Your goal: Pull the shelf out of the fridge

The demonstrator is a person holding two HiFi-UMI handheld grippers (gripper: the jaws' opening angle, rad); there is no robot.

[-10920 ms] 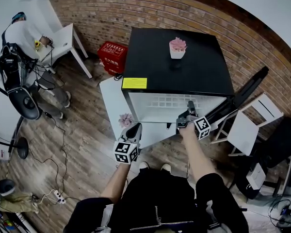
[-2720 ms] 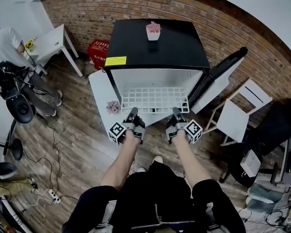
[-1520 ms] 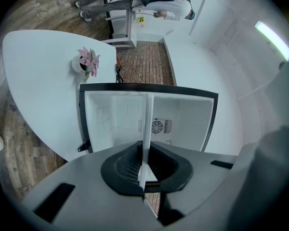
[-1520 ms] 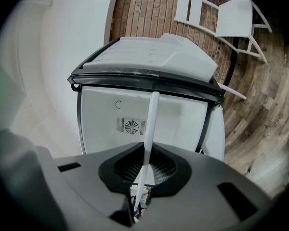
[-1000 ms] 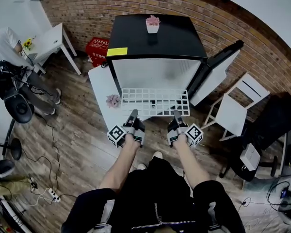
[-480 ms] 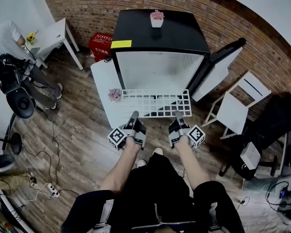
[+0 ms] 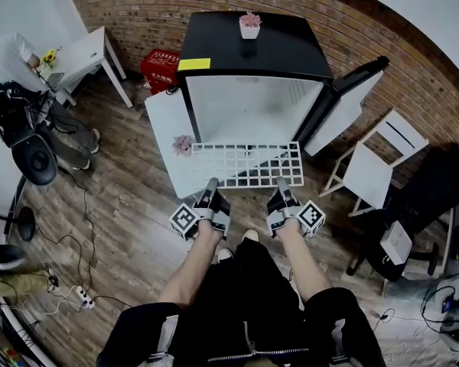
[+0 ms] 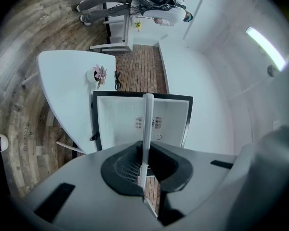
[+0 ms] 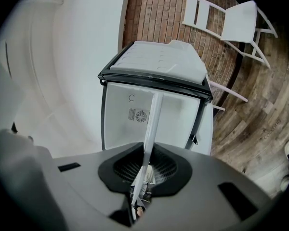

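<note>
The white wire shelf (image 7: 247,165) hangs level in front of the open black fridge (image 7: 252,109), its far edge by the fridge's opening. My left gripper (image 7: 212,183) is shut on the shelf's near edge at the left, and my right gripper (image 7: 282,183) is shut on the same edge at the right. In the left gripper view the shelf (image 8: 147,129) shows edge-on as a thin white strip pinched between the pads of the left gripper (image 8: 143,172). The right gripper view shows that same strip of shelf (image 9: 153,124) clamped in the right gripper (image 9: 139,177). The fridge interior looks bare.
The fridge door (image 7: 344,109) stands open to the right. A white table (image 7: 164,121) with a pink flower (image 7: 183,145) sits left of the fridge. A potted plant (image 7: 250,24) tops the fridge. A white chair (image 7: 375,167) stands right, a red crate (image 7: 162,67) and a seated person (image 7: 8,52) left.
The shelf has slid further out of the fridge toward me, with both grippers drawing back while holding its near edge. Much earlier only the right gripper reached into the fridge.
</note>
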